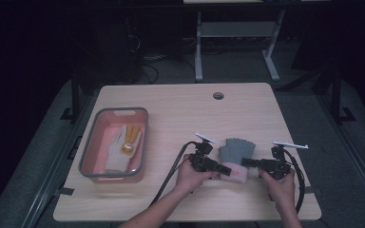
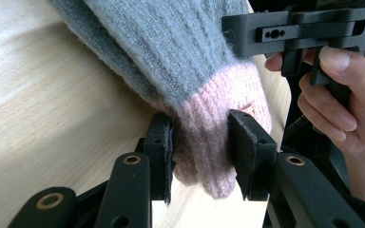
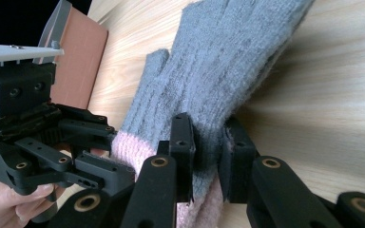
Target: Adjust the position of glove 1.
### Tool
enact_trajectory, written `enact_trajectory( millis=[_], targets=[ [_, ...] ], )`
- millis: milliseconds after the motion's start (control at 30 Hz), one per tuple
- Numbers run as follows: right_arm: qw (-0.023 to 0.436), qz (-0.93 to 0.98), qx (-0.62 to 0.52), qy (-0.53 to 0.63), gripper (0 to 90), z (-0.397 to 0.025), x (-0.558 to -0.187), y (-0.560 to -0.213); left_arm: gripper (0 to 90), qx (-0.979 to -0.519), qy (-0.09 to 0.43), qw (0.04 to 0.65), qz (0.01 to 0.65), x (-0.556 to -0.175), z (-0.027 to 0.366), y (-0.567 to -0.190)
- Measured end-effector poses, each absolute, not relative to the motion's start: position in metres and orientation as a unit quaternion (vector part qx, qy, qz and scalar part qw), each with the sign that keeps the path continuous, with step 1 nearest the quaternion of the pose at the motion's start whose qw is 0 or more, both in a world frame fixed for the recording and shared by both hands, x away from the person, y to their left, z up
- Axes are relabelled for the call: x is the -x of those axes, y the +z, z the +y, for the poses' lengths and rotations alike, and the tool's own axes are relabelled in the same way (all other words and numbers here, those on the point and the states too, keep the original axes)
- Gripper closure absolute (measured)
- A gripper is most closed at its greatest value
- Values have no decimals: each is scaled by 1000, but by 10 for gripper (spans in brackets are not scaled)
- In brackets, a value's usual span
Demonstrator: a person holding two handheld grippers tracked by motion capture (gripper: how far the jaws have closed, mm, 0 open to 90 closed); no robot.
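On the wooden table (image 1: 171, 114), both grippers pinch the grey glove (image 1: 236, 151) at its pink cuff, fingers pointing away.

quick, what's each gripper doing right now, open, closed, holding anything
Left gripper: closed on the pink cuff of the grey glove.
Right gripper: closed on the same glove's edge, near the cuff.
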State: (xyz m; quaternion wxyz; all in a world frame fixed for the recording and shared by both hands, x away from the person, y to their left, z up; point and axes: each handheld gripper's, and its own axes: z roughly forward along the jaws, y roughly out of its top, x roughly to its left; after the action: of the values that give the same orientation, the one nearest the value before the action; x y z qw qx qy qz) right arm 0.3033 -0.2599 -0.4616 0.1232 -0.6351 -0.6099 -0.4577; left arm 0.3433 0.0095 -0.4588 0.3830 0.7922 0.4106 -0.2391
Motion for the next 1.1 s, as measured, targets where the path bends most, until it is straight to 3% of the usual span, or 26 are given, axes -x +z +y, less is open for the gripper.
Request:
enact_trajectory(
  millis=[1100],
  targets=[
    [121, -624, 609, -474, 777, -233, -309, -447, 639, -791, -227, 400, 404, -347, 43, -441]
  ],
)
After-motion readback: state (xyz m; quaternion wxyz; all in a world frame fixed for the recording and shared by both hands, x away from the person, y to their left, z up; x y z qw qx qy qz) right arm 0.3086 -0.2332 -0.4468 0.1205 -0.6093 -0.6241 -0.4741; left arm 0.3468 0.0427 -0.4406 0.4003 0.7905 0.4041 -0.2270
